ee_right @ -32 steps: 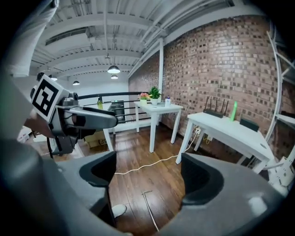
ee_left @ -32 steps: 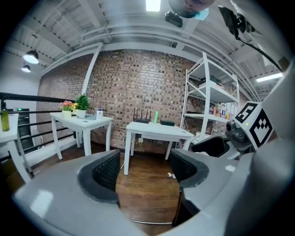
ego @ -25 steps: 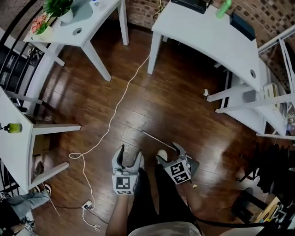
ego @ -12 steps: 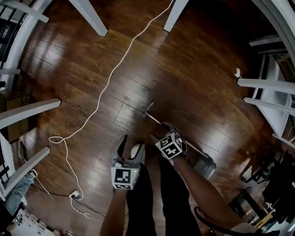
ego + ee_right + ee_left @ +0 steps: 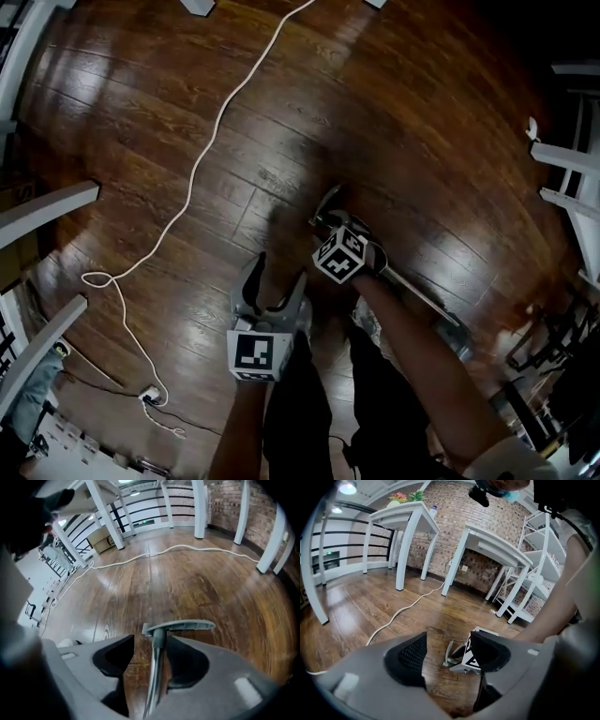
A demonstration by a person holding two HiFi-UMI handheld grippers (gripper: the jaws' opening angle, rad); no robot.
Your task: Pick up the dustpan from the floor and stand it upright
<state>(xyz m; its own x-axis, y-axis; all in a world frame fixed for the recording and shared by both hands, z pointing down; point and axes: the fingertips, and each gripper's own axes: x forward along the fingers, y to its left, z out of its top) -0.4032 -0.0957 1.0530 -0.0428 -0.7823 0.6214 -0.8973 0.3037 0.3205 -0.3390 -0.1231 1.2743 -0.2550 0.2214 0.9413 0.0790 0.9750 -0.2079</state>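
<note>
Right gripper (image 5: pixel 149 645): my jaws closing round the dustpan handle (image 5: pixel 180 626), not yet pinching.
Left gripper (image 5: pixel 447 648): mine, slightly spread, empty.

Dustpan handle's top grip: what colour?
Grey grip atop a silver metal shaft; shows best in the right gripper view.

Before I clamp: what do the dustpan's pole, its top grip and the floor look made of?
The pole looks like polished metal: thin, silvery, with bright streak reflections. The top grip is probably plastic: matte grey, moulded crossbar, no glare. The floor is glossy wood or wood-look planks: grain, seams and light glare show.
</note>
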